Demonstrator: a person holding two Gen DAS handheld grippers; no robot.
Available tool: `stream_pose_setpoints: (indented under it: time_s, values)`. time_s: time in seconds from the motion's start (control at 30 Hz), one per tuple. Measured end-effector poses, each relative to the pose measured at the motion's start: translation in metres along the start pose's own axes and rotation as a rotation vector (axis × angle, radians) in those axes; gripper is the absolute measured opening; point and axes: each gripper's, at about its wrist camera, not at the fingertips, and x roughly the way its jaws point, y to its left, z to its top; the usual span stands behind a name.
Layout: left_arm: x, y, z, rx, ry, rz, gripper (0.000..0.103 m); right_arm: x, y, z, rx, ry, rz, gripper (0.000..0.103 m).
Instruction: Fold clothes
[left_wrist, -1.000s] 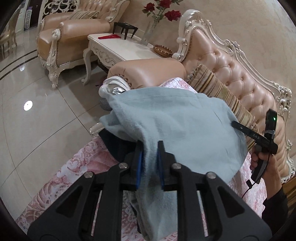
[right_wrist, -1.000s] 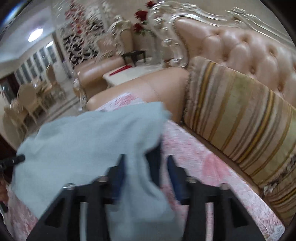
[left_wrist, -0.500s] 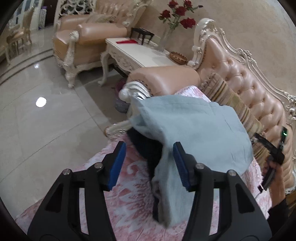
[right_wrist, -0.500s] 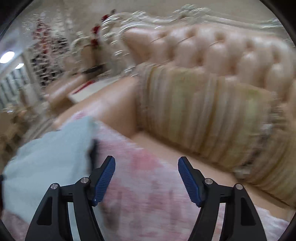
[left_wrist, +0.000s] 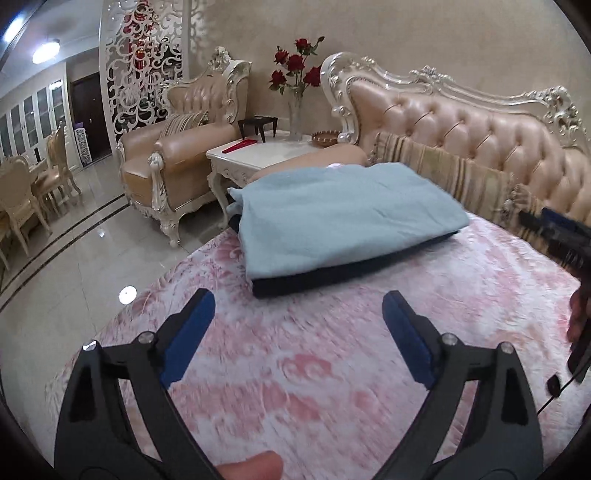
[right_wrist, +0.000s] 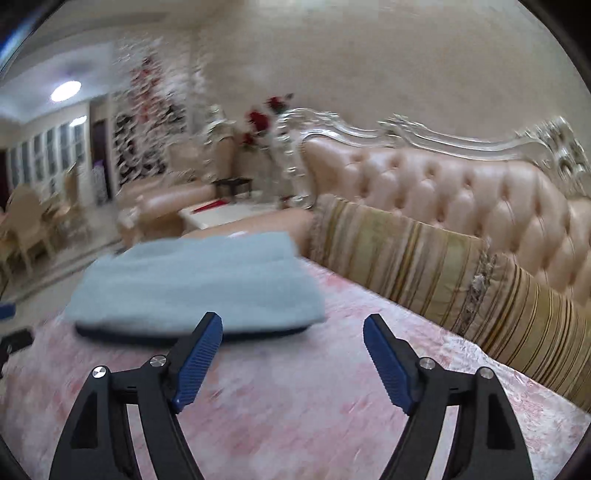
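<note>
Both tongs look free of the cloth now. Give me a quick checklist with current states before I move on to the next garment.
1. Left tongs empty, jaws spread: ok.
2. Right tongs empty, jaws spread: ok.
3. Folded light blue garment lies flat on the dark navy folded garment: ok.
4. Stack rests fully on the pink floral sofa cover, not overhanging the front edge: cannot tell; the far left corner sits near the edge.
5. Stack clear of the striped cushions: ok, a gap shows.
6. Next garment to fold in view: not ok, none visible.
</note>
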Motion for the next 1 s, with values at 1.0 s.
stream_pose_setpoints:
  time_s: [1.0]
  values:
    - [0.0,-0.024,0.01,0.0,-0.003,-0.004,0.1,0.0,0.042,-0.013,0.039,0.047,0.051,0.085]
